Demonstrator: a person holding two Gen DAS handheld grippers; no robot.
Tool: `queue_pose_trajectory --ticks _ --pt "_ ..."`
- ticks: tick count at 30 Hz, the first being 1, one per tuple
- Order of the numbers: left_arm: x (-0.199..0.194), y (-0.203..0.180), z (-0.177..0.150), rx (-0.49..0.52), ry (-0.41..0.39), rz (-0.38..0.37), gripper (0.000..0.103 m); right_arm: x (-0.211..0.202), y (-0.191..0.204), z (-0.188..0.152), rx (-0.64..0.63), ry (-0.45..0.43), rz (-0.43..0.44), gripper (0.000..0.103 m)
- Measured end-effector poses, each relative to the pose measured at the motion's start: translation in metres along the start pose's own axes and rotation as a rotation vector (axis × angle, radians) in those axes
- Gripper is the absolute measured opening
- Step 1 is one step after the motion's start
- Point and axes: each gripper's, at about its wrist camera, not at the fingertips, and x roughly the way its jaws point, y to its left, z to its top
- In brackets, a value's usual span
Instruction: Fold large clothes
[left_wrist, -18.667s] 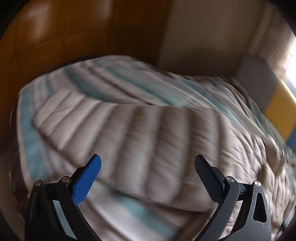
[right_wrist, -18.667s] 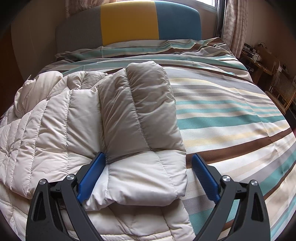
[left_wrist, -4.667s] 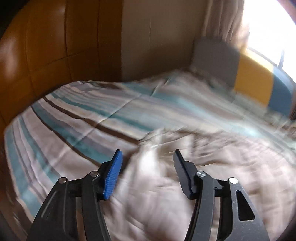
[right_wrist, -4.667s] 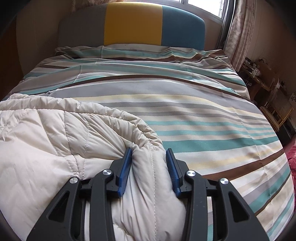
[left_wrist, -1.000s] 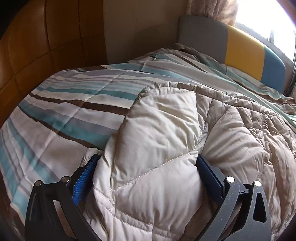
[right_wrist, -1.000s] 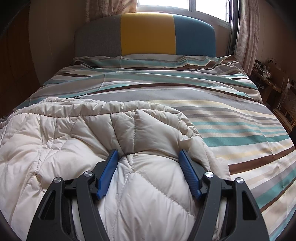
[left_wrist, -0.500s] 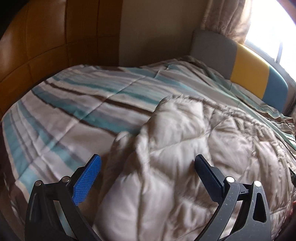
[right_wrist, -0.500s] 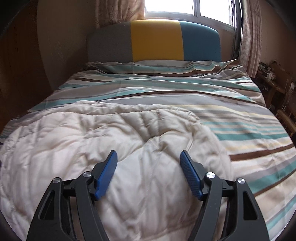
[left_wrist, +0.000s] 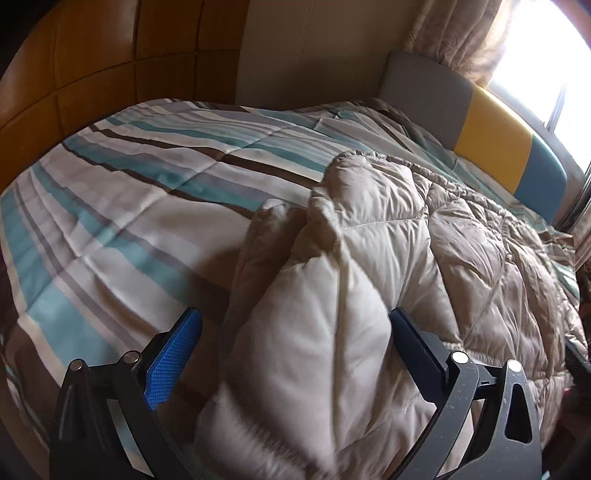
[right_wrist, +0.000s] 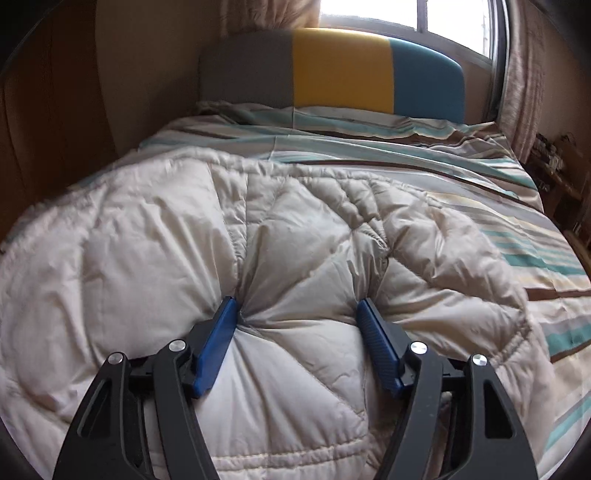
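Observation:
A cream quilted puffer jacket (left_wrist: 369, 240) lies bunched on the striped bedspread (left_wrist: 129, 184). My left gripper (left_wrist: 295, 317) is open wide over the jacket's near edge. A puffy fold lies between its fingers; the left pad (left_wrist: 173, 354) is clear of the fabric and the right finger touches it. In the right wrist view the jacket (right_wrist: 147, 229) fills the lower left. My right gripper (right_wrist: 297, 302) has its jaws closing on a bulge of the jacket, and the fabric puckers at both blue pads.
The bedspread (right_wrist: 517, 221) stretches bare to the right and up to the grey, yellow and blue headboard (right_wrist: 340, 70). A brown panelled wall (left_wrist: 92, 55) runs along the bed's far side. A cluttered side table (right_wrist: 554, 162) stands by the curtain at the right.
Both grippers have slid across the jacket. The left one's pads, earlier against the fold, now stand wide of it on the left. The right one's pads now dig into the fabric.

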Motion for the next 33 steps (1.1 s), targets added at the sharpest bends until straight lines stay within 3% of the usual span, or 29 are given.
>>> queue_pose_trajectory --ticks 3,5,11,16,19,20,24,28,33 --pt "-0.018 0.01 -0.005 -0.052 -0.08 0.05 0.1 0.003 0.0 -0.002 -0.003 -0.007 -0.009 0.068" --pt "-0.028 0.019 -0.013 -0.104 -0.101 0.036 0.1 0.001 -0.002 -0.003 0.0 -0.005 -0.004 0.068" --pt "-0.03 0.028 -0.037 -0.152 0.0 -0.054 0.1 -0.028 -0.002 -0.008 0.021 -0.03 0.018 0.067" --pt "-0.042 0.029 -0.055 -0.166 0.022 -0.042 0.098 -0.062 0.007 -0.019 0.012 -0.06 0.057 0.064" --pt "-0.048 0.029 -0.065 -0.204 0.047 -0.101 0.086 -0.077 0.012 -0.025 0.034 -0.072 0.114 0.053" --pt "-0.05 0.028 -0.067 -0.206 0.049 -0.122 0.08 -0.083 0.015 -0.029 0.04 -0.071 0.149 0.045" --pt "-0.047 0.024 -0.076 -0.231 0.054 -0.264 0.076 -0.099 0.03 -0.038 0.031 -0.101 0.237 0.027" --pt "-0.036 0.022 -0.078 -0.298 0.053 -0.351 0.076 -0.099 0.048 -0.045 -0.026 -0.085 0.27 0.02" --pt "-0.029 0.017 -0.079 -0.373 0.045 -0.421 0.076 -0.068 0.065 -0.064 -0.093 0.028 0.204 0.019"
